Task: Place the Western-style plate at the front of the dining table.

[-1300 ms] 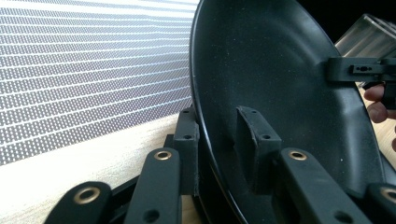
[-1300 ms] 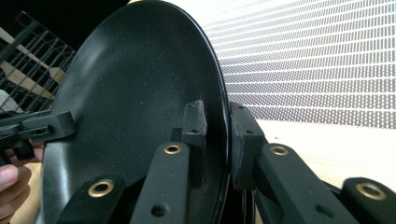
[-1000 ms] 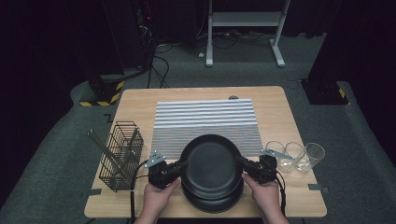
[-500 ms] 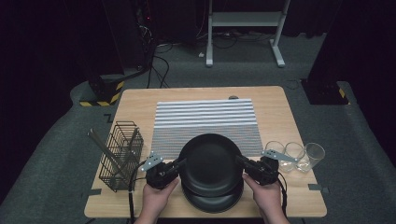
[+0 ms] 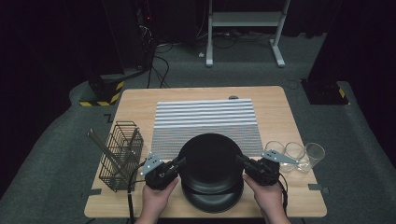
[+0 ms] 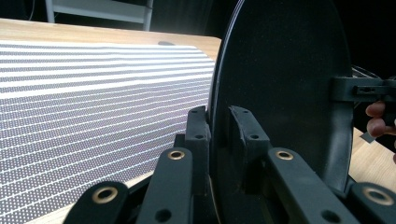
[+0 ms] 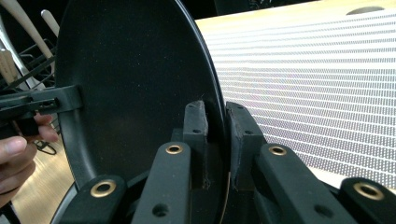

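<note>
Black and round, the top plate (image 5: 210, 158) is held just above a second plate (image 5: 214, 198) at the table's (image 5: 280, 107) near edge. The left gripper (image 5: 180, 162) pinches its rim at nine o'clock, jaws clamped on the edge, and the right gripper (image 5: 240, 160) does the same at three o'clock. A wire basket (image 5: 122, 156) stands at nine o'clock, three glasses (image 5: 295, 153) at three. At twelve o'clock lies a striped mat (image 5: 205, 119).

The wooden table (image 5: 275, 100) carries a striped mat (image 5: 205, 122) at its centre, reaching toward 12 o'clock. A wire basket (image 5: 120, 156) stands at 9 o'clock, three glasses (image 5: 295, 154) at 3 o'clock, and a black plate (image 5: 212, 199) lies at 6 o'clock.
</note>
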### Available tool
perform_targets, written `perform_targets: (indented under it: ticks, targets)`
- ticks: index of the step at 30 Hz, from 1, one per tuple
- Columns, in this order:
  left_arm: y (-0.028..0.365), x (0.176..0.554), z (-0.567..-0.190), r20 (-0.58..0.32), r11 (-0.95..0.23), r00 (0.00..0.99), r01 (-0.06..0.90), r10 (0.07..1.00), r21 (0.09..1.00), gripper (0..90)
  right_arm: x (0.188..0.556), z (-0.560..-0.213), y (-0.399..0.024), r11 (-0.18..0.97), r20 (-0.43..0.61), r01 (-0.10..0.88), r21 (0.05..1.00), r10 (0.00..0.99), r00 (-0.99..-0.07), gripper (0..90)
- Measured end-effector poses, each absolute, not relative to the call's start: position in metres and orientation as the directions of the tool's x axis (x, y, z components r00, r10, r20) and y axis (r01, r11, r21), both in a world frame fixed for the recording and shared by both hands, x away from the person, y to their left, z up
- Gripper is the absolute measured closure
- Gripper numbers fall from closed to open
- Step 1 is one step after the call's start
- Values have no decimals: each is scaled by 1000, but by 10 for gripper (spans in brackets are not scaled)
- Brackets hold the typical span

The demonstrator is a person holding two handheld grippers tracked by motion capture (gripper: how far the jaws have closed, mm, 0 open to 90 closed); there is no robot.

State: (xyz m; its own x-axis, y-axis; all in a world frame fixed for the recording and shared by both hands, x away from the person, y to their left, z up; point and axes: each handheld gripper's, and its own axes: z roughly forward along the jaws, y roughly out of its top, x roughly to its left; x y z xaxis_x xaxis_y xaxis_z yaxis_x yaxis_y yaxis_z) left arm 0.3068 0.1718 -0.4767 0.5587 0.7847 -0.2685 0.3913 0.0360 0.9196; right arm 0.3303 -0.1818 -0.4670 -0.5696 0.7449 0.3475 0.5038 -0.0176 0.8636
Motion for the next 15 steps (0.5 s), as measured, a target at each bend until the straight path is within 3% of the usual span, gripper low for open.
perform_targets:
  ticks: [15]
  targets:
    - [171, 303, -474, -237, 40, 557, 343, 796, 939, 781, 328, -463, -180, -4, 325, 483, 876, 745, -582, 793]
